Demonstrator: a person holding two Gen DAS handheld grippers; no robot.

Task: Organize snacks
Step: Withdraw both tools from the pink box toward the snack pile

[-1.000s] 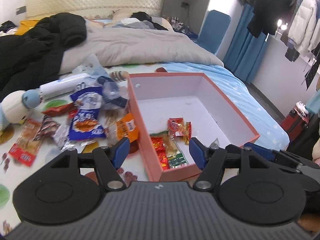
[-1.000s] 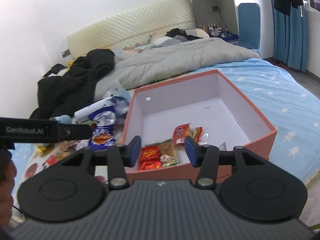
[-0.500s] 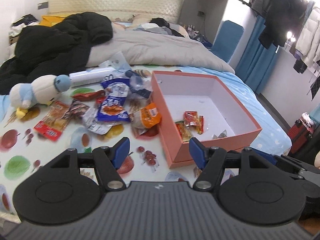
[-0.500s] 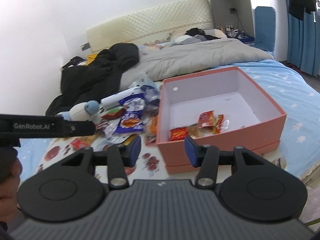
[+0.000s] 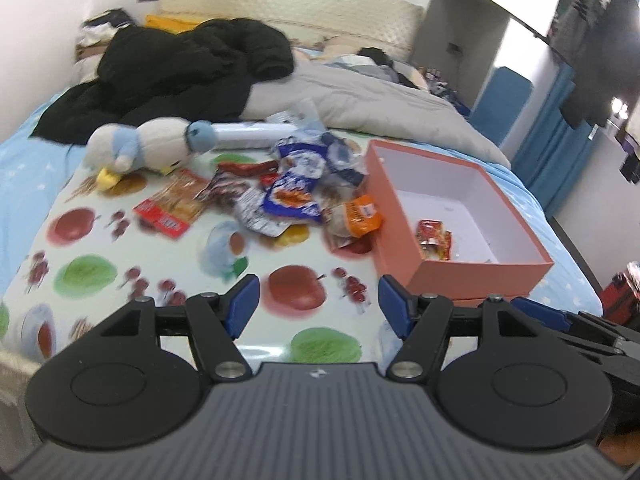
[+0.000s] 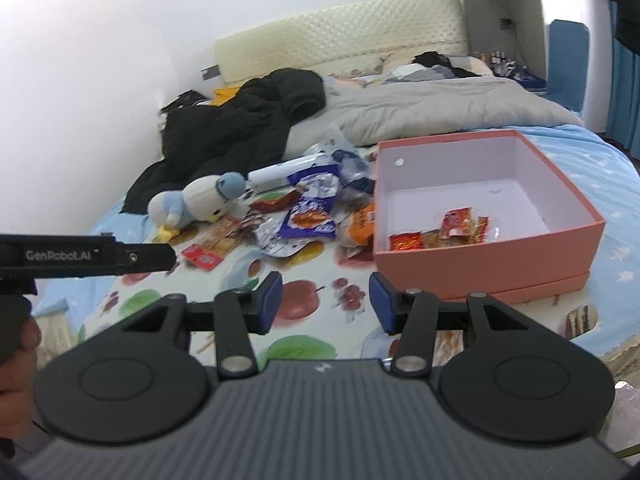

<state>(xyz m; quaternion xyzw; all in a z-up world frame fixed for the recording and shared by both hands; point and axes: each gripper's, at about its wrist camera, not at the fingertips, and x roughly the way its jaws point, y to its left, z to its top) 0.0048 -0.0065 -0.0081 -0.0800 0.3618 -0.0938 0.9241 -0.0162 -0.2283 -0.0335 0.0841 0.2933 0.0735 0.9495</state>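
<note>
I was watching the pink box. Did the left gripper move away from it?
Yes. The left gripper has pulled back from the pink box, which now lies ahead to its right; its open jaws hang over the fruit-print cloth.

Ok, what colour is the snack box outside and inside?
The box is salmon pink outside, white inside; clearest in the right wrist view.

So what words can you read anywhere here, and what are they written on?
"GenRobot.AI": in pale letters on the black bar of the left tongs, seen from the right wrist camera.
Blue snack packet: it has print, too blurred to read.
Red and white packet: print too blurred to read.
Orange packet: print too small to read.
Red packets in the pink box: unreadable.
</note>
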